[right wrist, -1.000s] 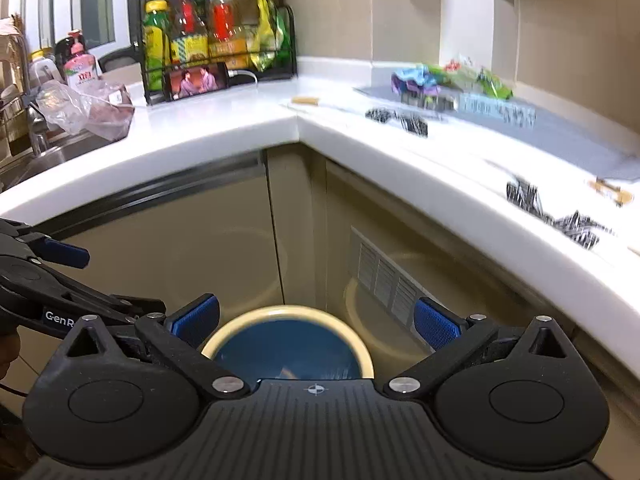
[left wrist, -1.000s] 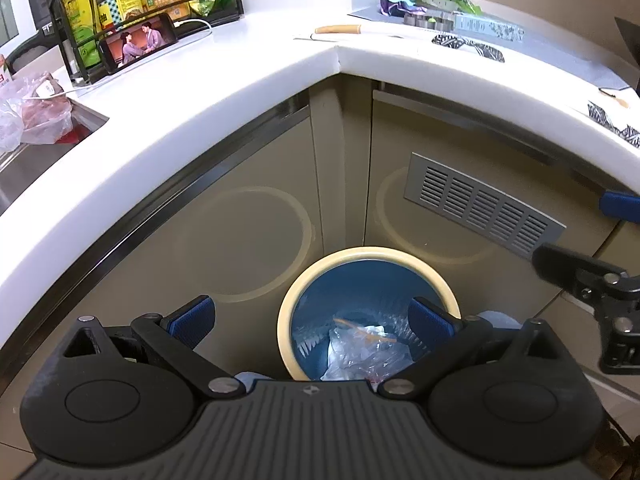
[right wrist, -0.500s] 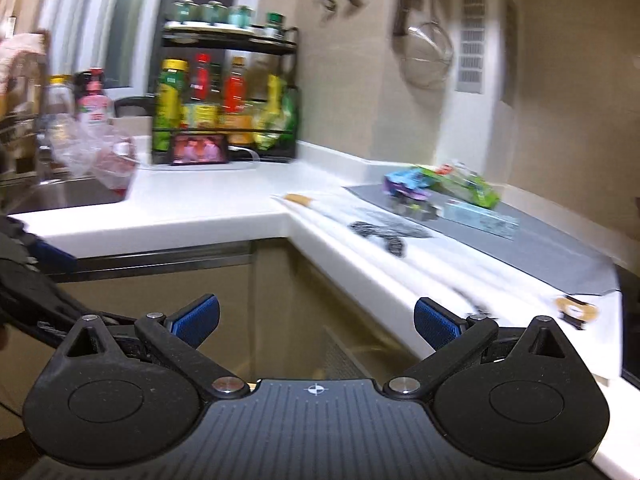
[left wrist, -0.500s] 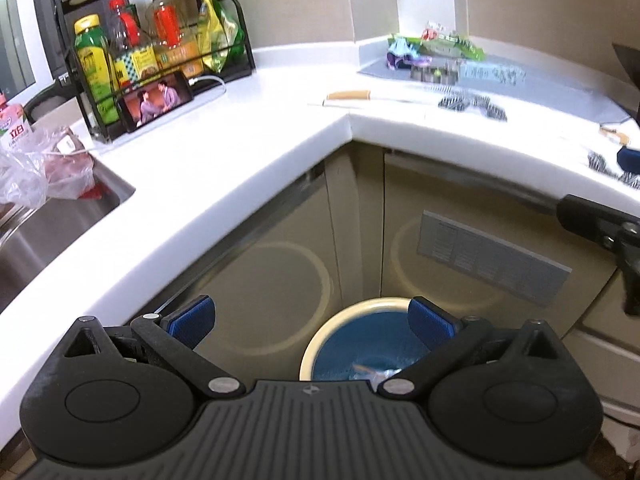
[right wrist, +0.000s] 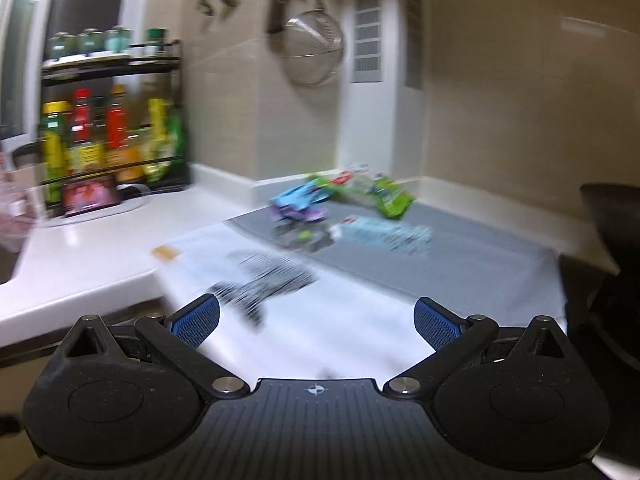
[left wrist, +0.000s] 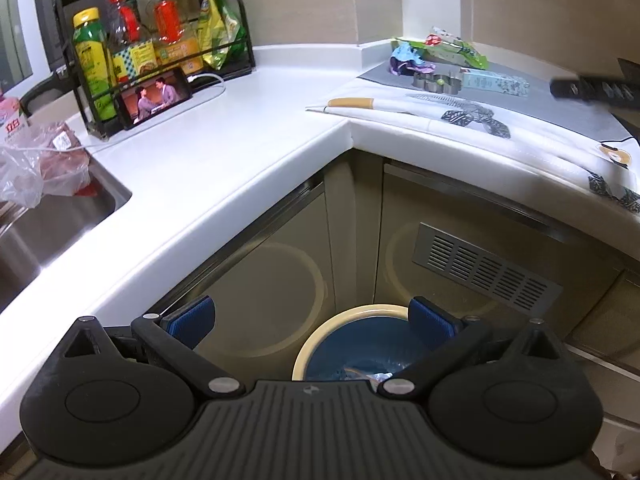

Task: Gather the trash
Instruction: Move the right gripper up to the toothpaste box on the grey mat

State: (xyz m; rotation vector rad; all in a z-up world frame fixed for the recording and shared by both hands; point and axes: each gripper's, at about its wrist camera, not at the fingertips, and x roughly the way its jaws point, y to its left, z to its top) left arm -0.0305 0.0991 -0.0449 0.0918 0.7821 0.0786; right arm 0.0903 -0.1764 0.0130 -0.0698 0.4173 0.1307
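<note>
Your left gripper (left wrist: 312, 322) hangs low in front of the corner cabinet with its jaws spread wide and nothing between them; the trash bin (left wrist: 344, 320) sits on the floor directly under it, tucked into the cabinet corner, so a drop from the counter edge would have a short fall; through the bin's cream rim you can see a blue liner and a scrap of clear plastic already at the bottom. Your right gripper (right wrist: 316, 322) is up at counter height, jaws equally wide and empty, and it faces away from the bin toward the back of the counter; the view is smeared, so fine detail there is unreliable. Up from the bin and toward the wall, the wrappers (right wrist: 340, 196) lie in a loose heap on a grey mat (right wrist: 480, 240): a purple-and-blue one, a green packet behind it, and a pale blue packet (left wrist: 496, 82) nearer the counter edge; that pale blue packet lies flat with its long axis running roughly parallel to the counter's front edge above the bin, one end toward the corner. Judging by this, the spread jaws suit a pinch across its short side; the heap's own orientation is too jumbled to call.
</note>
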